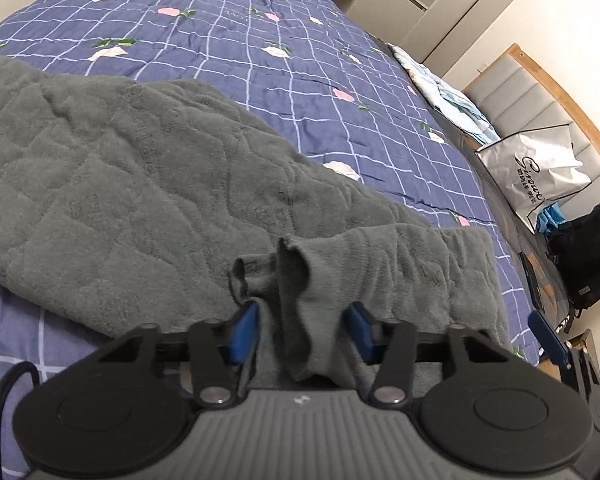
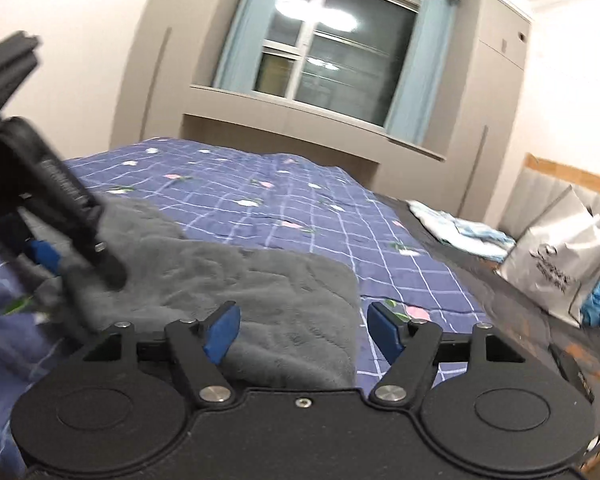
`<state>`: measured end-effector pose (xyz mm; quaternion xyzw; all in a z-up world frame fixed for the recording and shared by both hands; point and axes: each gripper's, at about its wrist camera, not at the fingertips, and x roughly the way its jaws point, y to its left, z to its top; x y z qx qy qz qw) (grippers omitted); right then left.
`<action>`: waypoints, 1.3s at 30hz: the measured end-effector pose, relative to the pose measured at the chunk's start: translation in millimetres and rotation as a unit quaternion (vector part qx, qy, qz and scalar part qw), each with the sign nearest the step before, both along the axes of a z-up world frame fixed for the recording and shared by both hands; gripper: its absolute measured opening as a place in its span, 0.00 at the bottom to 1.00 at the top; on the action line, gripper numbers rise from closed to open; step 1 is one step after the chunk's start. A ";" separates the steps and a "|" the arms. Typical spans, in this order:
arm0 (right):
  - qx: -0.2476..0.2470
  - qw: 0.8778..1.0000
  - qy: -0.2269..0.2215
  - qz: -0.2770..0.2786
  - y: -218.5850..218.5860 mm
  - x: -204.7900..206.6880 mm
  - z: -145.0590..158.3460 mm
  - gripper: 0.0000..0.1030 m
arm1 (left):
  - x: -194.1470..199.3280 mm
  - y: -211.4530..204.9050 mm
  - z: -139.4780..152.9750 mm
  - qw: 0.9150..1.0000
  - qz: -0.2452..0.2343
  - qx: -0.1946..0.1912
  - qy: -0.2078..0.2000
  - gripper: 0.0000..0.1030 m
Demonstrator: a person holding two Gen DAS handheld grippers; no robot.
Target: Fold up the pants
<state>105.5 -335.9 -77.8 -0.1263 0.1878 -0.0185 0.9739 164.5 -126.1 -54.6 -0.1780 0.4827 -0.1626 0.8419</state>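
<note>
Grey fleece pants (image 1: 120, 160) lie spread across the bed. In the left wrist view their waistband (image 1: 300, 300) is bunched into upright ruffles between the blue pads of my left gripper (image 1: 303, 330), which touch the cloth on both sides. A blue finger (image 1: 548, 336) of the other gripper shows at the right edge. In the right wrist view my right gripper (image 2: 304, 332) stands open above the near edge of the pants (image 2: 220, 276), with no cloth pinched between its pads. The left gripper (image 2: 44, 256) is blurred at the far left, down on the cloth.
The pants rest on a blue checked quilt (image 1: 260, 60) with a flower print. Toward the headboard lie light blue bedding (image 1: 448, 100), a white bag (image 1: 540, 176) and a black backpack (image 1: 588, 248). A window (image 2: 332, 48) with blue curtains is beyond the bed.
</note>
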 end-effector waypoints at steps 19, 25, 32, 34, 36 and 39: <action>0.013 0.999 -0.025 0.029 13.4 12.9 18.9 0.78 | 5.9 7.5 84.1 0.987 -0.068 0.036 -0.141 0.06; 0.013 0.996 -0.041 0.078 37.4 25.6 35.7 0.79 | 12.0 59.2 86.6 0.989 -0.025 0.065 -0.130 0.06; 0.013 0.991 -0.018 0.131 74.3 50.8 35.9 0.80 | 24.6 108.0 62.0 0.994 0.009 0.070 -0.089 0.06; 0.014 0.990 0.000 0.139 84.8 59.0 32.1 0.80 | 25.3 114.5 50.6 0.994 0.013 0.073 -0.078 0.06; 0.010 0.990 0.016 0.141 94.0 64.8 26.4 0.80 | 25.9 119.1 36.3 0.995 0.012 0.074 -0.061 0.06; -0.003 0.990 0.044 0.138 103.8 71.8 11.8 0.81 | 28.0 122.3 14.4 0.996 0.018 0.078 -0.044 0.07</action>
